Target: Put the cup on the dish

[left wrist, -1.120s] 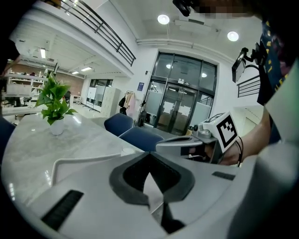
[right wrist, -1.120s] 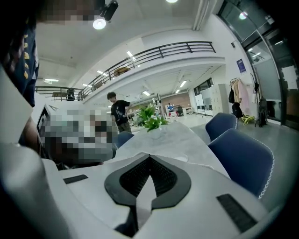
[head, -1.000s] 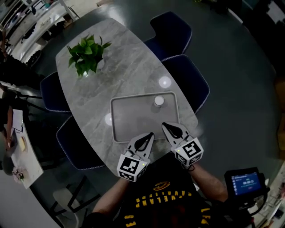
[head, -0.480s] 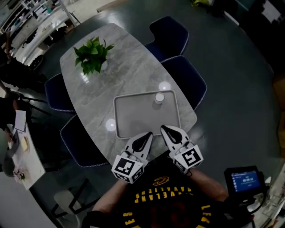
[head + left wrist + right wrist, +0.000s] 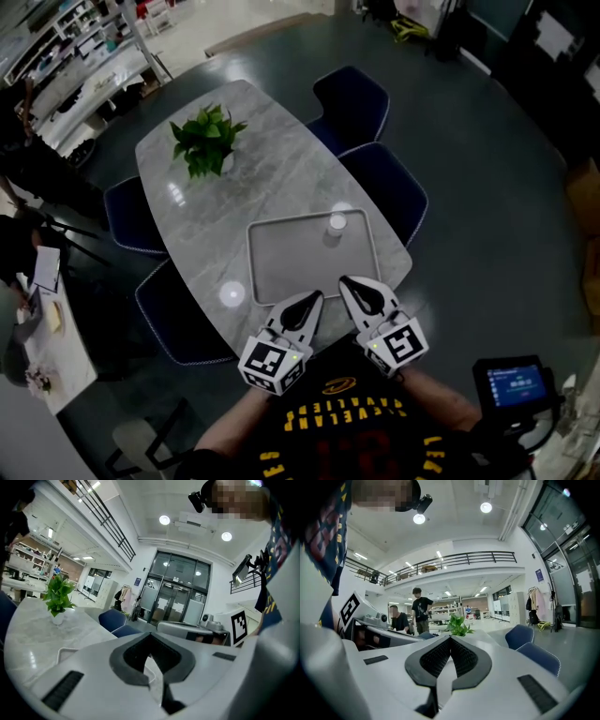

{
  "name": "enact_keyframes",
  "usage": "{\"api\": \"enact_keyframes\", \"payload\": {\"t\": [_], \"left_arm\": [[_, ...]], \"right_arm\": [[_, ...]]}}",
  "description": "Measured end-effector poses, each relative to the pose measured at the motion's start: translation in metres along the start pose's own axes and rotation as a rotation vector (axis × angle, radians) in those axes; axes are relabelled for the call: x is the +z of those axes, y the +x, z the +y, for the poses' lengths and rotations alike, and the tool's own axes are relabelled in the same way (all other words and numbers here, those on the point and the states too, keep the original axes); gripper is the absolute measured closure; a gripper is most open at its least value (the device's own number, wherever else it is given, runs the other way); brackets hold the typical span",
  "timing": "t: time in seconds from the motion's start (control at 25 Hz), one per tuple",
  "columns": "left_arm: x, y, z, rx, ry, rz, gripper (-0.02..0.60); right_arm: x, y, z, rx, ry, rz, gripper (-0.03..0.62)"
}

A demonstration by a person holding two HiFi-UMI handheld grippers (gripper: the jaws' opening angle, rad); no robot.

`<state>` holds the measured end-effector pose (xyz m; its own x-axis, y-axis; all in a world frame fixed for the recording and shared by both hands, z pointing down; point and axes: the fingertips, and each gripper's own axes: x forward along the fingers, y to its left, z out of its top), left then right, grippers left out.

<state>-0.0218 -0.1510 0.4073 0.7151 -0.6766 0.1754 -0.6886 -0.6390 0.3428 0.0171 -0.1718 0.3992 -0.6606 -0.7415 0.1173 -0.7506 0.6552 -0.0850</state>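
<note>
Head view looks steeply down on an oval grey marble table [image 5: 234, 178] with blue chairs [image 5: 352, 98] drawn up round it. A grey rectangular dish [image 5: 291, 272] lies at the near end of the table. The small white cup [image 5: 337, 223] stands upright inside the dish, in its far right corner. A potted plant [image 5: 208, 141] sits well apart from them, toward the far left end. The left gripper [image 5: 315, 297] and right gripper [image 5: 346, 281] are side by side at the near edge of the table. Their tips point away from the person and show against the dish's near rim. The cup is beyond the right gripper's tip and apart from it. Both gripper views show the jaws pressed together with nothing between them.
</note>
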Motion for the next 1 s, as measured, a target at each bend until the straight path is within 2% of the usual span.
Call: {"api": "enact_keyframes", "payload": {"t": [0.28,0.44,0.8,1.0], "left_arm": [[0.007,-0.016,-0.009,-0.039,0.033,-0.02,0.581],[0.01,-0.027,-0.01,-0.039,0.034,-0.025,0.581],[0.005,-0.049,-0.009,-0.022,0.052,-0.011,0.581],[-0.007,-0.058,-0.012,-0.046,0.042,-0.007,0.581]], "right_arm": [[-0.005,-0.006,0.014,-0.033,-0.006,0.039,0.588],[-0.003,-0.009,0.026,-0.026,-0.015,0.027,0.588],[-0.005,-0.016,0.047,-0.034,-0.003,0.01,0.588],[-0.01,-0.021,0.056,-0.045,0.007,0.019,0.588]]}}
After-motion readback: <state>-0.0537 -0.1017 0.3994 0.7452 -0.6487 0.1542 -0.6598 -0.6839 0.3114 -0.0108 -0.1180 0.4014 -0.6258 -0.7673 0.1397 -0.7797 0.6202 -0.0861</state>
